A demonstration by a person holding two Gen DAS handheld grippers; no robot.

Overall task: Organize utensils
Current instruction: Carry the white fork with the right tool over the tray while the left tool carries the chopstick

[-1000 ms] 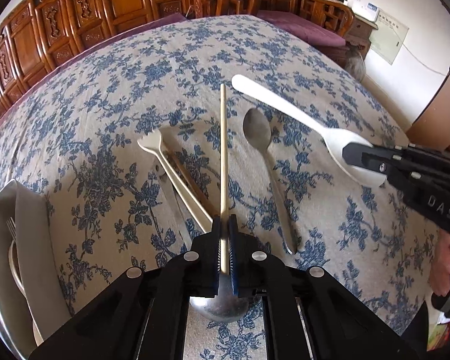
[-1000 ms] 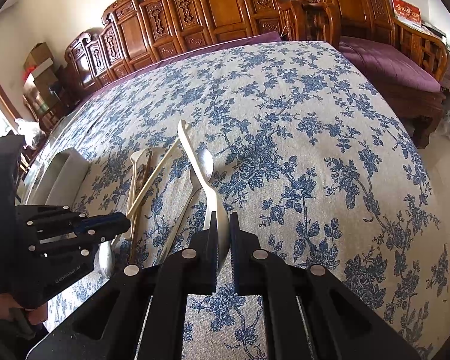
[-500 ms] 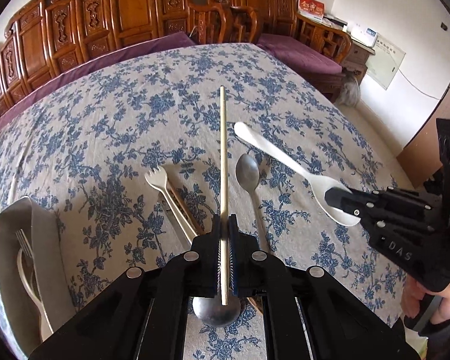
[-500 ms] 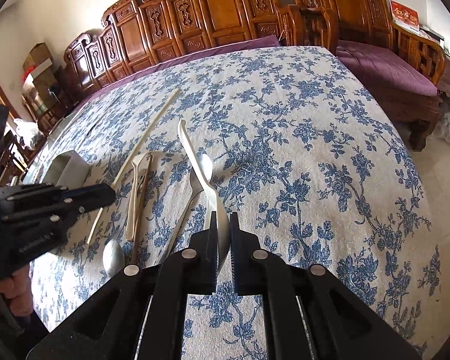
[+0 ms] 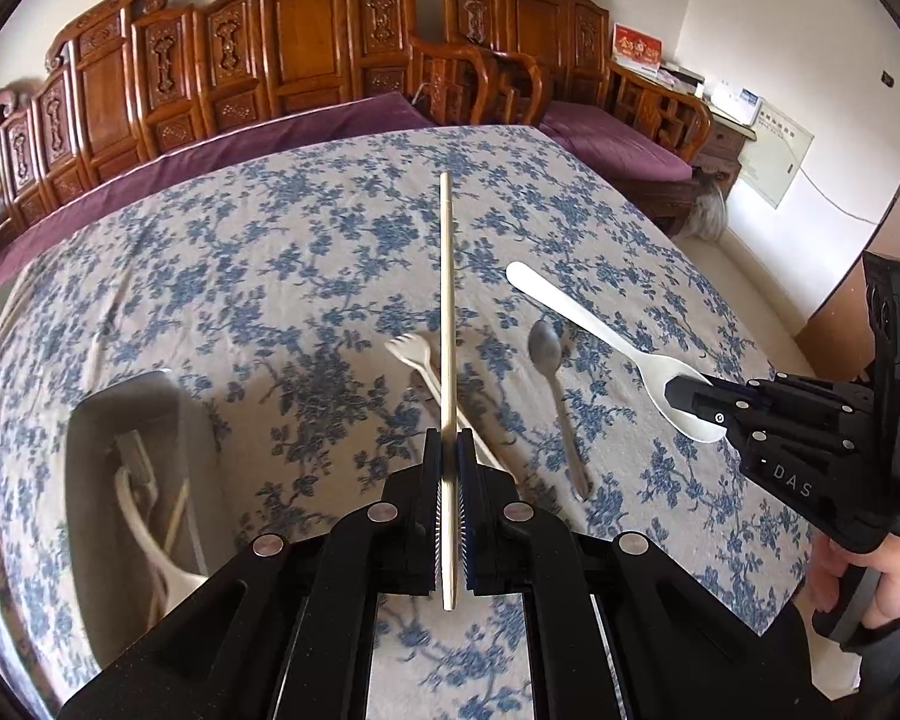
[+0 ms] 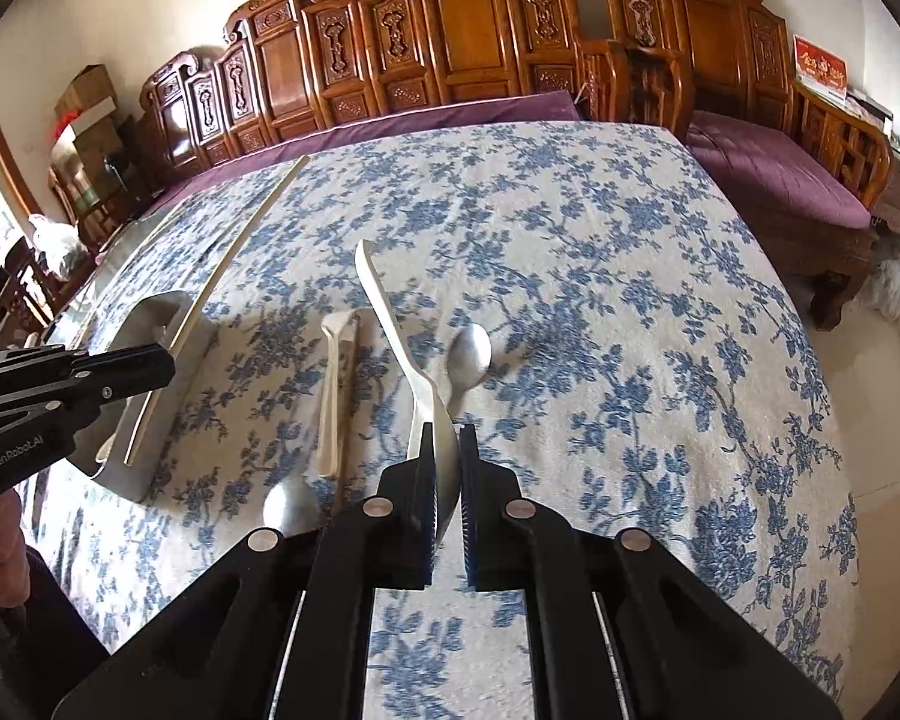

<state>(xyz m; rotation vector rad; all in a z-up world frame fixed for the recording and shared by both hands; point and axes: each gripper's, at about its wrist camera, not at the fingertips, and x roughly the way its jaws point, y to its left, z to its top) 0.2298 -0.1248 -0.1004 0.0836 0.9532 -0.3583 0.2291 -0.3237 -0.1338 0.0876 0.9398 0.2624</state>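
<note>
Chopstick (image 5: 447,324): clamped in left gripper (image 5: 448,468), lifted above the table, pointing forward.
White spoon (image 6: 390,324): bowl clamped in right gripper (image 6: 447,468), handle raised off the cloth.
Tray (image 5: 90,420): grey, left on the tablecloth (image 5: 270,276), holding white utensils.
Loose items: white fork (image 5: 417,360), metal spoon (image 5: 549,372) between the grippers; second metal spoon (image 6: 285,507) near edge.
Surroundings: carved wooden chairs (image 5: 306,42) behind the table.

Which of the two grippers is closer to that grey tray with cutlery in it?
Left. The left gripper hangs over the tray with a chopstick; the right gripper is well to its right, holding a white spoon.
</note>
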